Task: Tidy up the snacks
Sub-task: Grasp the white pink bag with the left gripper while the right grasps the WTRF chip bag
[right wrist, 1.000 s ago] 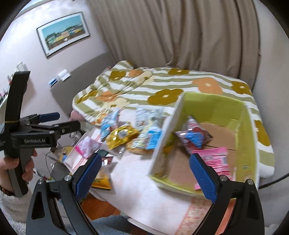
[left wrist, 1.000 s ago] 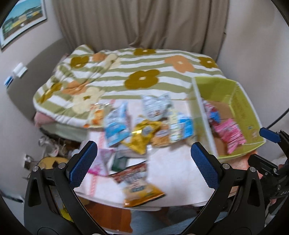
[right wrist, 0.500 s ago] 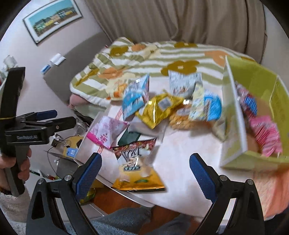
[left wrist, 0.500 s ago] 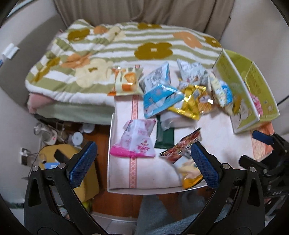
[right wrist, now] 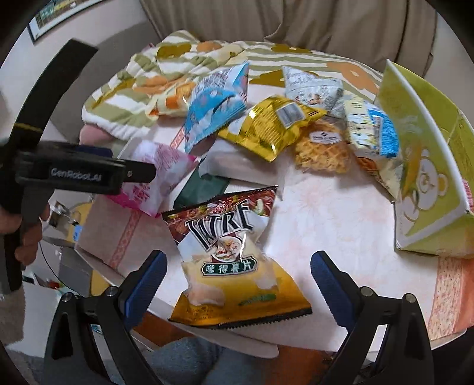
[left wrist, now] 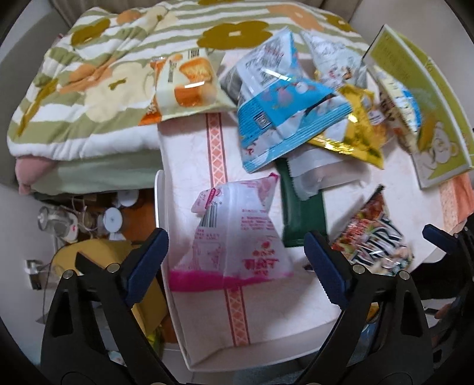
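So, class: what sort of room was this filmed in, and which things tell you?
Most likely a bedroom at home. A flowered, striped quilt lies on a bed just behind the small snack-covered table, long curtains hang at the back, and a framed picture is on the wall.

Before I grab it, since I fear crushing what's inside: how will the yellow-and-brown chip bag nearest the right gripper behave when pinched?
The chip bag looks puffed, so it is probably light and will give under the pads. Its glossy film may slip. It overhangs the table edge, so a push could tip it off.
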Demonstrator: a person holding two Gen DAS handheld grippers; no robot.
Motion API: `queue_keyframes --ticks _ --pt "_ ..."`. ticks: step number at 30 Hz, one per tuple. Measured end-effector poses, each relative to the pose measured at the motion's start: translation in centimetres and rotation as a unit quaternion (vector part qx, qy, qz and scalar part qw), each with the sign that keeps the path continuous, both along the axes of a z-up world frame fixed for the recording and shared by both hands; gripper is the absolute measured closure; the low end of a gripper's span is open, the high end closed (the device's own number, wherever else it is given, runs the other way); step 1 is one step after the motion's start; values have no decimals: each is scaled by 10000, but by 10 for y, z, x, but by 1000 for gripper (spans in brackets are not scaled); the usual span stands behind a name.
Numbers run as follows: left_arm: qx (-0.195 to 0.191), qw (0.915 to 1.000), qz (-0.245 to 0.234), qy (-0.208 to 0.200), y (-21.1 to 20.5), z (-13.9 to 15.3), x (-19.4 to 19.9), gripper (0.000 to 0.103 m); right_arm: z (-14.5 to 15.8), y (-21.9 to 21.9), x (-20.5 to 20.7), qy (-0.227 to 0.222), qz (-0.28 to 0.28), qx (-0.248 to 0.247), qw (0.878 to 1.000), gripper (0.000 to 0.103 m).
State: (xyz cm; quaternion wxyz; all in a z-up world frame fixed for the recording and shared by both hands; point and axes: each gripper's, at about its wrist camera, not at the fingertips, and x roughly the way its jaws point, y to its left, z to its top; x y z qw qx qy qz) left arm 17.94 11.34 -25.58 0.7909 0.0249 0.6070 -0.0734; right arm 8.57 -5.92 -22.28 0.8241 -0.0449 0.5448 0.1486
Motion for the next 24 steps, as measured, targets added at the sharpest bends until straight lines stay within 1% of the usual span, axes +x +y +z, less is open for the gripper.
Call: queue_keyframes --ticks 3,5,7,10,14,15,20,22,24 --pt "-20 9999 -60 79 -2 -10 5 13 -9 5 5 52 88 -96 9999 6" --pt "32 9999 -101 136 -3 -17 9 19 -14 8 9 93 129 -174 9997 6" --pt "-6 9997 -96 242 -3 -24 11 28 -18 10 11 136 155 -209 9996 6" --pt "-82 9994 -69 329 -1 -31 13 30 -24 12 14 205 194 -177 9994 6" --pt "-87 9992 -44 379 -1 -39 16 30 -29 13 15 230 287 -144 9992 6" --pt "-97 9992 -38 380 0 -40 16 31 -29 15 17 241 295 -135 9992 6" --pt "-152 9991 -25 384 3 -42 17 44 -36 18 23 327 325 -132 9988 6" --pt "-116 9993 -33 343 4 -41 15 49 -38 18 23 370 341 -102 9987 6" --pt "-91 9995 -27 305 4 -40 12 53 -43 19 24 445 333 -137 9984 6"
